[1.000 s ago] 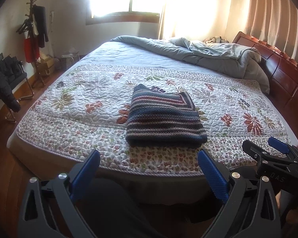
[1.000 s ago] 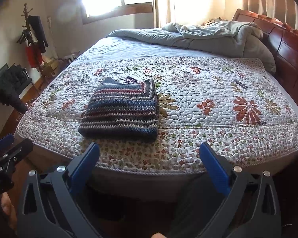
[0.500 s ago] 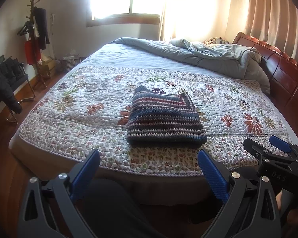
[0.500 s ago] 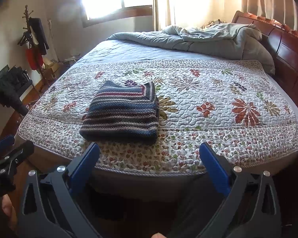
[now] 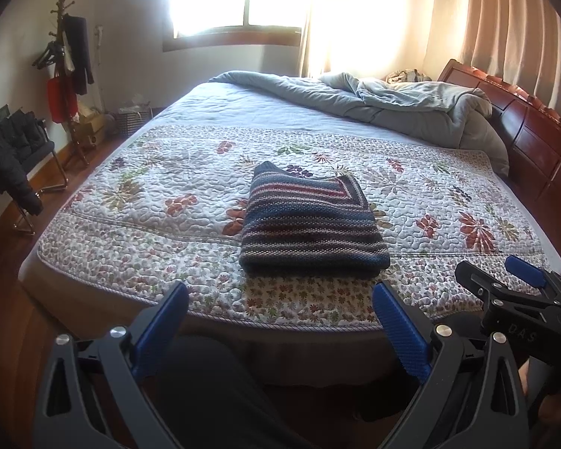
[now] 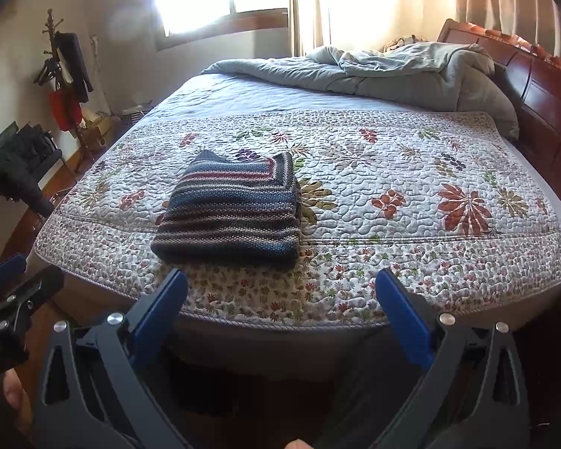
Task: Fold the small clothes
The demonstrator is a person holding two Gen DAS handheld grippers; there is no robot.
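Note:
A striped knit sweater (image 5: pixel 310 224) lies folded into a neat rectangle on the floral quilt (image 5: pixel 149 224) near the bed's front edge; it also shows in the right wrist view (image 6: pixel 232 209). My left gripper (image 5: pixel 280 318) is open and empty, held off the bed's front edge, short of the sweater. My right gripper (image 6: pixel 280 307) is open and empty, also off the front edge, to the right of the sweater. The right gripper shows at the right of the left wrist view (image 5: pixel 505 280), and the left gripper at the left of the right wrist view (image 6: pixel 15 284).
A rumpled grey duvet (image 5: pixel 392 104) is bunched at the far end by the wooden headboard (image 5: pixel 523 131). A coat stand (image 5: pixel 67 67) and a chair with dark clothes (image 5: pixel 11 157) stand left of the bed on the wooden floor.
Both grippers have drawn slightly back and up from the bed. The sweater has not moved.

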